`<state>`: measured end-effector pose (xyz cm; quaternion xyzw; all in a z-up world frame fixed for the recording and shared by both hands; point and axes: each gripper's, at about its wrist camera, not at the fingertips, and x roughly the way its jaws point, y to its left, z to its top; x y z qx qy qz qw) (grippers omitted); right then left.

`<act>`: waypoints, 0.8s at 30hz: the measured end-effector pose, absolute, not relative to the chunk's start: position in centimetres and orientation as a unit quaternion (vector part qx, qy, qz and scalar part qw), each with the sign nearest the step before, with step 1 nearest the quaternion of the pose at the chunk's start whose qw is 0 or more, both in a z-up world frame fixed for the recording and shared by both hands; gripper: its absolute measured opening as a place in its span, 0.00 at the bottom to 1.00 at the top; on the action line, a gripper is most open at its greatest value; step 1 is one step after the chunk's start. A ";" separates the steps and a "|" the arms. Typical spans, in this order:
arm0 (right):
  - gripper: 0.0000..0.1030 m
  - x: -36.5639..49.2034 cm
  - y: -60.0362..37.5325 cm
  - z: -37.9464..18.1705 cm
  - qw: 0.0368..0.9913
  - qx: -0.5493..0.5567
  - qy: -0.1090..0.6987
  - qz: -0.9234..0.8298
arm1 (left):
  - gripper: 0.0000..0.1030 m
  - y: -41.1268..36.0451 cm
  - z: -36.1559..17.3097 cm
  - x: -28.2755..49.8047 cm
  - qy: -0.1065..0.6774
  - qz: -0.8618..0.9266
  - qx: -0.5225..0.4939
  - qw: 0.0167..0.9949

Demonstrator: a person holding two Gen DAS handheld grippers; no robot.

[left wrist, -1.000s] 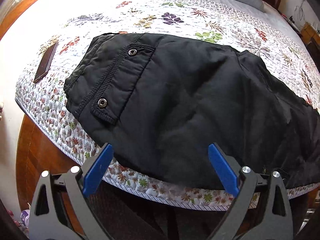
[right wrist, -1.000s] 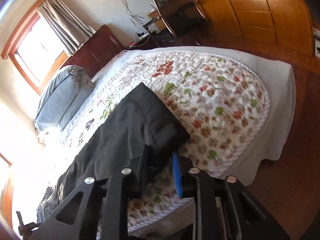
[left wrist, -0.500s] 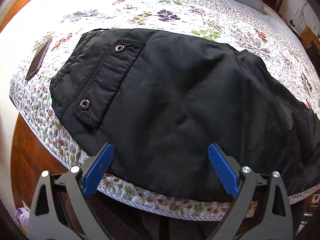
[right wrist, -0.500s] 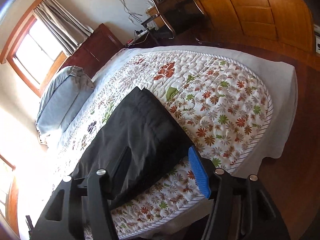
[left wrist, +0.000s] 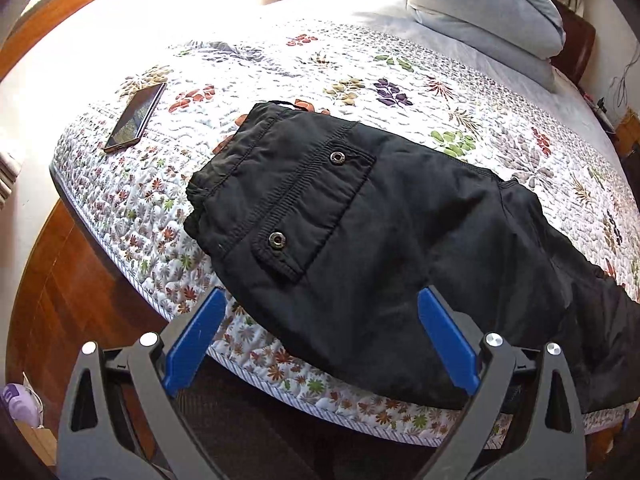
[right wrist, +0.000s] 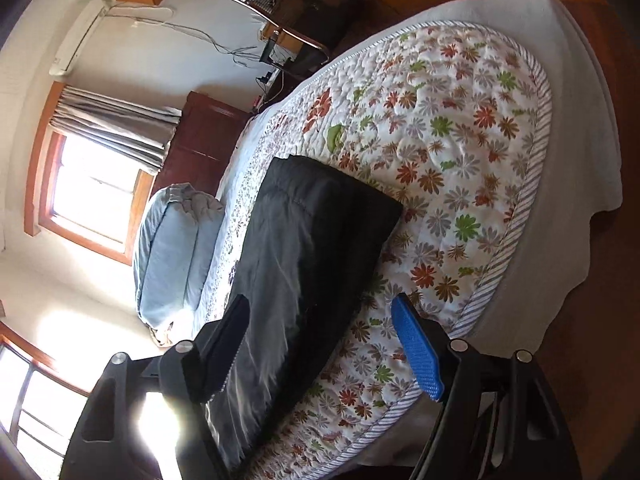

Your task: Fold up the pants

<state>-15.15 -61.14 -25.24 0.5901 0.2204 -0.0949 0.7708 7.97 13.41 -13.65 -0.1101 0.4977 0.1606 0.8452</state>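
From the left wrist camera, the black pants lay flat on the flowery quilt of the bed. The waist end, with a pocket flap and two metal snaps, sat in the middle of the picture. The legs ran off toward 4 o'clock. The near edge of the pants lay close to the edge of the bed at 6 o'clock. The left hand-held gripper was wide, and its blue pads had nothing pinched between them. It hung over the near edge of the pants without pressing on them. A phone lay on the quilt at 10 o'clock, well apart from the pants. A grey pillow sat at 1 o'clock.

From the right wrist camera, the leg end of the pants lay on the quilt, with the cuff end up toward 12 o'clock. The cloth ran down toward 7 o'clock. The right hand-held gripper was wide and its jaws were opening. The pants lay between them, but the pads did not squeeze the cloth. The pillow was at 9 o'clock, with a bright window beside it.
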 end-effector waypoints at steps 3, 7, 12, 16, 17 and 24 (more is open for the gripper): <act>0.73 -14.3 -61.1 -25.9 0.766 0.598 0.216 -0.097 | 0.94 13.9 -14.0 8.0 0.501 0.165 -0.118 0.841; 0.74 -12.9 -60.9 -25.9 0.770 0.594 0.213 -0.098 | 0.94 14.1 -14.3 7.9 0.506 0.169 -0.122 0.837; 0.74 -11.3 -60.9 -25.1 0.780 0.583 0.211 -0.087 | 0.94 14.1 -14.7 8.0 0.510 0.170 -0.122 0.834; 0.71 -9.5 -60.6 -23.3 0.804 0.550 0.213 -0.075 | 0.94 14.2 -15.4 8.1 0.518 0.172 -0.121 0.829; 0.69 -9.1 -60.6 -22.9 0.808 0.544 0.215 -0.074 | 0.94 14.3 -15.6 8.1 0.520 0.172 -0.122 0.828; 0.65 -6.7 -61.5 -22.8 0.799 0.551 0.230 -0.074 | 0.94 14.6 -16.7 8.1 0.531 0.174 -0.136 0.818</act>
